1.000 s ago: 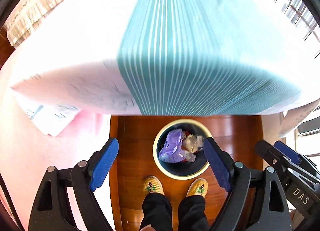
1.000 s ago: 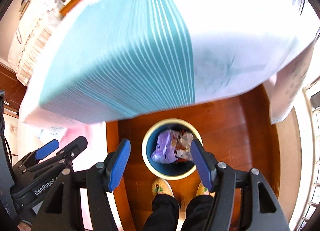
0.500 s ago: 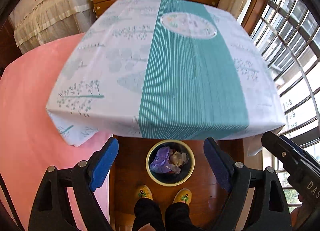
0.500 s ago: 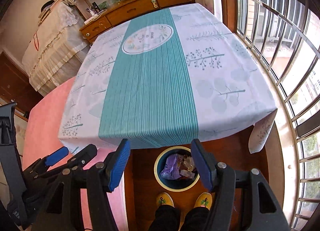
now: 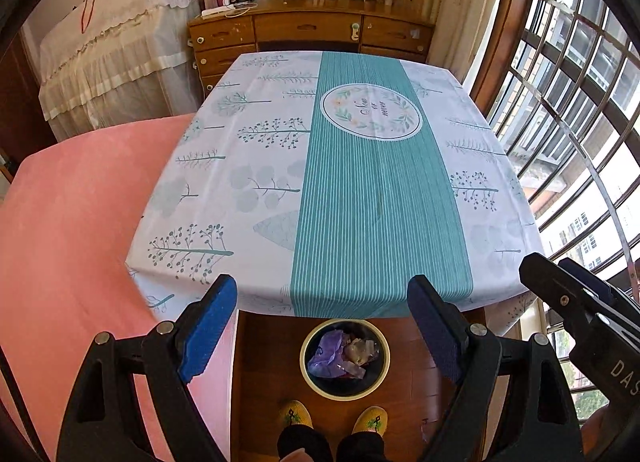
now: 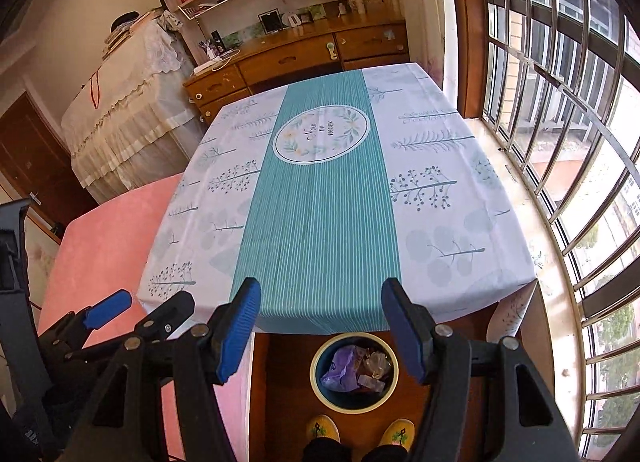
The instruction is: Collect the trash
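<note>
A round dark bin with a cream rim [image 5: 316,384] stands on the wooden floor below the table's near edge, holding crumpled purple and clear wrappers [image 5: 332,356]. It also shows in the right wrist view [image 6: 320,388] with the same trash [image 6: 344,368]. My left gripper [image 5: 320,326] is open and empty, held high above the bin. My right gripper [image 6: 320,328] is open and empty beside it. The table [image 5: 360,190] has a white and teal cloth with nothing on it.
A pink bed [image 5: 72,230] lies left of the table. A wooden dresser [image 5: 312,34] stands behind it. Barred windows [image 5: 580,110] run along the right. The person's yellow slippers [image 5: 296,414] are next to the bin.
Both grippers have risen well up and back from just over the bin, so the whole tabletop now shows. Both stayed open and empty.
</note>
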{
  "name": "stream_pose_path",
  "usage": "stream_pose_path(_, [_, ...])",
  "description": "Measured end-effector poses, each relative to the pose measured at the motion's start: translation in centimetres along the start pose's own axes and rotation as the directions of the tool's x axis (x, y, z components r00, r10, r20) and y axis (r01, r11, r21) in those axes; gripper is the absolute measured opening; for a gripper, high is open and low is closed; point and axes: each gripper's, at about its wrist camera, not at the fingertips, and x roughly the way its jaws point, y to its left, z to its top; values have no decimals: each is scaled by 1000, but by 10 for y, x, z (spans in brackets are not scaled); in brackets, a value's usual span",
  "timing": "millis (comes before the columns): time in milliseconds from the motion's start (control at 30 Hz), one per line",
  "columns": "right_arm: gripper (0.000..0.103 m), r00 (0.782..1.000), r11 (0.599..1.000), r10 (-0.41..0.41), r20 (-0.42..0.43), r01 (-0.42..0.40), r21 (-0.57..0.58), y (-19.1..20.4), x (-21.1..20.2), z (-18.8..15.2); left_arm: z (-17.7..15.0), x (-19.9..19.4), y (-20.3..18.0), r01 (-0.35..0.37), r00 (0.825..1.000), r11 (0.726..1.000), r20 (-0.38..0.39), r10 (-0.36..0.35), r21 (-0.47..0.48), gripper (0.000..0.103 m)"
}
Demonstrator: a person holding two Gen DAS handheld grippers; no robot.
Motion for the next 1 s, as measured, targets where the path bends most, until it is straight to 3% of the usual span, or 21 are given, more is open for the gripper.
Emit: stream_pose_path(1000, [63,999,1000,4,-32,-4,4,-5,6,0,3,-5,-12,4,1000,1000,16,-4,16,86])
